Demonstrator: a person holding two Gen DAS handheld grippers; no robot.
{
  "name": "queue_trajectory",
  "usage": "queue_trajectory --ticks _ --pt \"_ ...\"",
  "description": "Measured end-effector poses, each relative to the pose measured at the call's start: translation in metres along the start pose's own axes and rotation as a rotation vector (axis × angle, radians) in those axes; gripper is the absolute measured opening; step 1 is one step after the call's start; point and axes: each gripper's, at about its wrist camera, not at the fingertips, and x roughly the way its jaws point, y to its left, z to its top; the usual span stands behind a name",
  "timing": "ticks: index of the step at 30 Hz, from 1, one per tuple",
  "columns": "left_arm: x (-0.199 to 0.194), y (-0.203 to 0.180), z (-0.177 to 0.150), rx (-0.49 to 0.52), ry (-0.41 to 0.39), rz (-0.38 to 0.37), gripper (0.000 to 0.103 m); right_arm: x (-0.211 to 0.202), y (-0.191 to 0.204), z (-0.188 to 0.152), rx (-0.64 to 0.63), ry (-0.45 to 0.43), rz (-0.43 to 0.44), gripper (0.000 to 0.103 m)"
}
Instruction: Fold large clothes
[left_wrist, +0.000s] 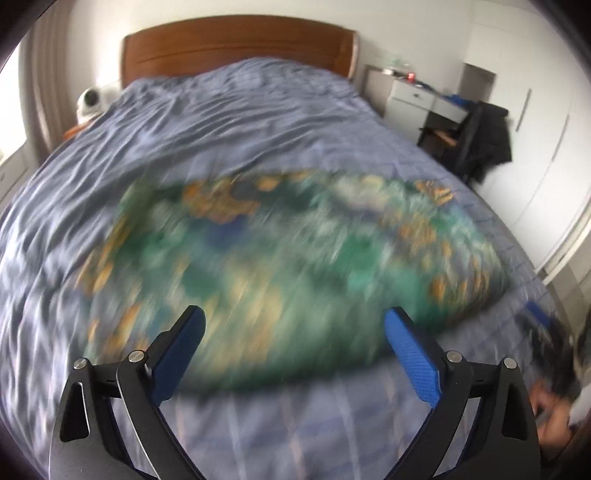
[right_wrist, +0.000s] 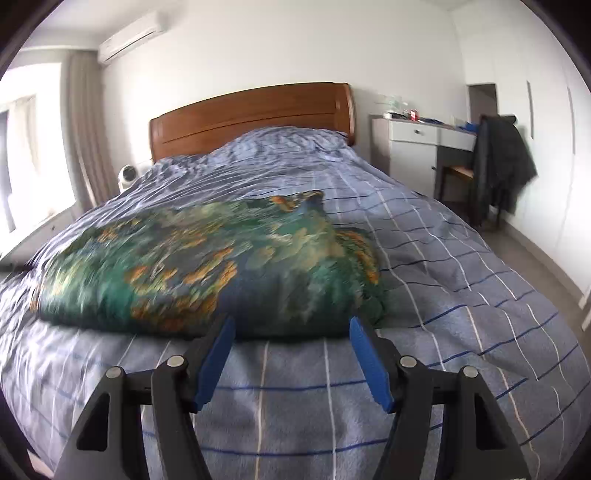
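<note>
Here the blue-padded fingers (left_wrist: 412, 354) of the left gripper (left_wrist: 294, 319) stand spread wide with nothing between them, and the blue-padded fingers (right_wrist: 218, 360) of the right gripper (right_wrist: 291, 326) are likewise parted and hold nothing. Both pairs of tips point at the near edge of the green, teal and orange patterned garment (right_wrist: 207, 266), which lies on the blue checked quilt (right_wrist: 461, 295) covering the bed; in the right wrist view the tips sit just at that near edge, though whether they touch the cloth cannot be told. The left wrist view is heavily blurred over the garment (left_wrist: 288, 251), so its outline there is uncertain. From the right wrist view the garment reads as a broad, fairly flat slab with a thick, rounded near edge, which suggests at least one fold may already be in it, but the layers cannot be counted. It still covers a wide stretch of the quilt (left_wrist: 221, 122), so further halving seems to remain before it makes a compact bundle, and with both grippers empty a fresh grasp at the near edge would have to come first. Beyond it stand the brown wooden headboard (right_wrist: 255, 114), a white and grey desk (right_wrist: 417, 136) and a dark jacket (right_wrist: 502, 162) draped over a chair.
</note>
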Motion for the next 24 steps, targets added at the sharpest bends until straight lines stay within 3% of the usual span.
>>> queue_trajectory --ticks 6,10,14,24 --pt "0.072 -0.015 0.063 -0.004 0.033 0.004 0.098 -0.003 0.004 -0.008 -0.016 -0.005 0.05 0.066" --pt "0.11 -0.018 0.07 -0.012 0.089 0.025 0.098 0.0 0.004 -0.01 -0.013 0.011 0.077 0.066" --pt "0.127 -0.025 0.043 0.057 0.156 0.08 0.098 0.002 0.003 -0.01 -0.01 0.02 0.089 0.066" --pt "0.061 -0.066 -0.041 0.241 0.051 0.127 0.098 0.01 -0.003 -0.008 0.04 0.032 0.111 0.066"
